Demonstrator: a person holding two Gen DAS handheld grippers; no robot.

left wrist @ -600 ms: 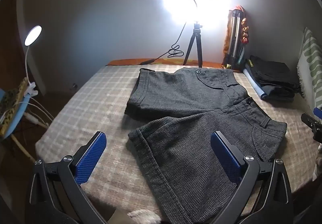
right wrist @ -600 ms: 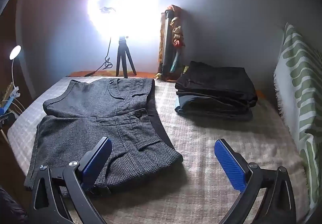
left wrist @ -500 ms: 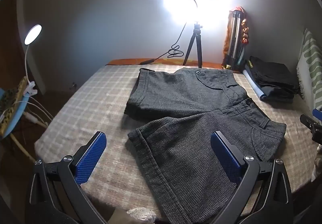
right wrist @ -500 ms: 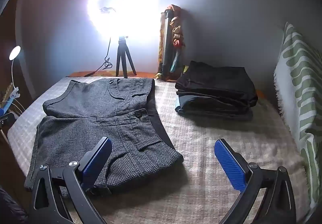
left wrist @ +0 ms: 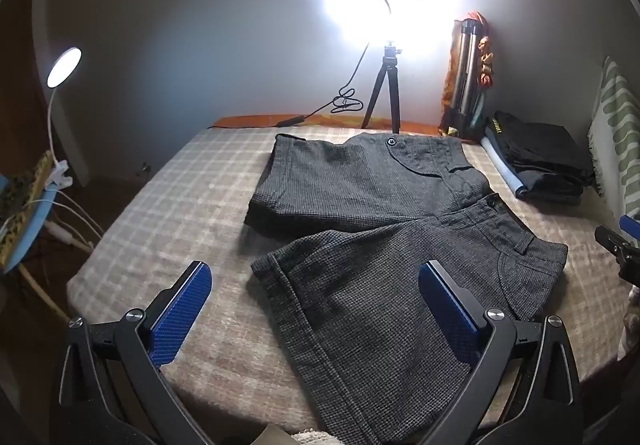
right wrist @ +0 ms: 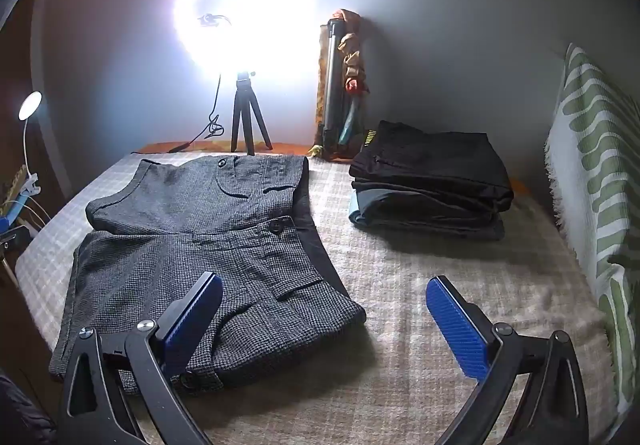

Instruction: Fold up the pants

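Note:
Dark grey checked shorts (left wrist: 372,229) lie spread flat on the plaid bed cover (left wrist: 168,213), both legs pointing left and the waistband to the right. My left gripper (left wrist: 316,309) hangs open above the near leg's hem, with nothing between its blue pads. In the right wrist view the shorts (right wrist: 192,245) fill the left half. My right gripper (right wrist: 324,321) stands open over the near waistband corner and the bare cover beside it, holding nothing. The right gripper's tip (left wrist: 618,241) shows at the left view's right edge.
A stack of folded dark clothes (right wrist: 432,181) sits at the back right. A ring light on a tripod (right wrist: 244,117) and a folded stand (right wrist: 340,85) are against the wall. A striped green pillow (right wrist: 596,173) lines the right side. A clip lamp (left wrist: 60,85) stands left of the bed.
The left view has shifted slightly, with the shorts sitting a touch lower and nearer. The right gripper holds still. Both grippers stay open.

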